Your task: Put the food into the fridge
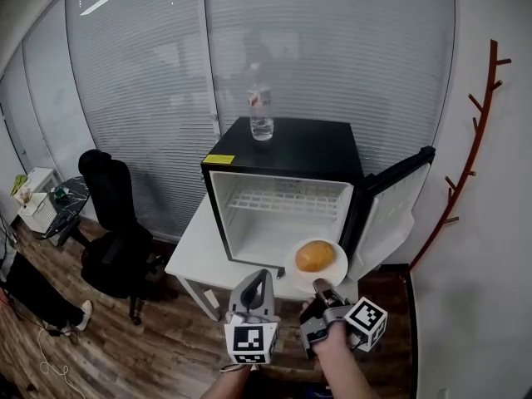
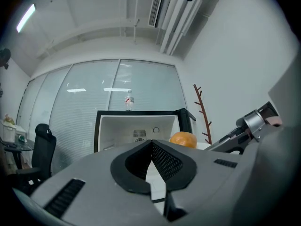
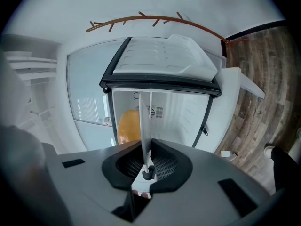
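Your left gripper [image 1: 261, 277] jaws were together, empty | right gripper [image 1: 319, 288] pinched plate [image 1: 291, 271] rim | bun [image 1: 315, 256] looked loose: you needed it level into fridge [image 1: 287, 150].

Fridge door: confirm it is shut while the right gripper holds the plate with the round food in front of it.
Not shut. The head view shows the fridge door swung open to the right, the white inside of the fridge in sight. The rest stands: the right gripper holds the plate, with the round food on it, in front of the fridge.
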A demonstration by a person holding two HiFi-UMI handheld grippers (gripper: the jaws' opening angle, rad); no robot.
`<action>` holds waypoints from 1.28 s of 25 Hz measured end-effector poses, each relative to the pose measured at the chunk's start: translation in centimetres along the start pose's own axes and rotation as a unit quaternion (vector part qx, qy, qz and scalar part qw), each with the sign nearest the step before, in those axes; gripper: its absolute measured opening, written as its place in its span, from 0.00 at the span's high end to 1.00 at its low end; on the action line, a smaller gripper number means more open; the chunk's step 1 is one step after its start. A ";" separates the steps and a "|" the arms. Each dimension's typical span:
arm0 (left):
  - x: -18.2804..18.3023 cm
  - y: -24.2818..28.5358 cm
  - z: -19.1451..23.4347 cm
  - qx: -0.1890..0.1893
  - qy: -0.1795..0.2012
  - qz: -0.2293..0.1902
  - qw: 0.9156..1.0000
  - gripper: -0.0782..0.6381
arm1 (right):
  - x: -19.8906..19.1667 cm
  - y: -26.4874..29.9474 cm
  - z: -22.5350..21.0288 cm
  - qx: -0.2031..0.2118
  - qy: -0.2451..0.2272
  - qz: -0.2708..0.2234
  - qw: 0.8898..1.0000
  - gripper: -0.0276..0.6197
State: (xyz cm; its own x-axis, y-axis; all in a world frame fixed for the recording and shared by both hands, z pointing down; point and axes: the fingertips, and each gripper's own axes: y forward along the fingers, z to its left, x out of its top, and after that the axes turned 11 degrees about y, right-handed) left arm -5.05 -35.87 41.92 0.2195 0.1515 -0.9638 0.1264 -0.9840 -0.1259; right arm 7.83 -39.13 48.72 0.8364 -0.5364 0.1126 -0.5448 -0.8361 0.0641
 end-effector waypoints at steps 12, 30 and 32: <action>-2.1 8.8 5.4 -0.042 -0.020 -0.018 0.999 0.85 | 0.7 9.5 1.2 0.001 -0.005 -0.047 0.999 0.88; -4.3 18.6 9.3 -0.132 -0.040 -0.043 0.989 0.85 | 3.1 17.6 1.1 0.011 0.042 -0.145 0.988 0.88; -4.2 19.4 8.9 -0.137 -0.040 -0.044 0.989 0.85 | 3.5 18.1 1.3 0.014 0.050 -0.145 0.988 0.88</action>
State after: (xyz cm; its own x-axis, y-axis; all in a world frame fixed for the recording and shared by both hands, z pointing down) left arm -12.08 -56.44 41.46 0.1206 0.2169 -0.9687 0.4018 -0.9030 -0.1521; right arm 1.02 -56.27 49.01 0.9465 -0.2600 0.1914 -0.2791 -0.9569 0.0804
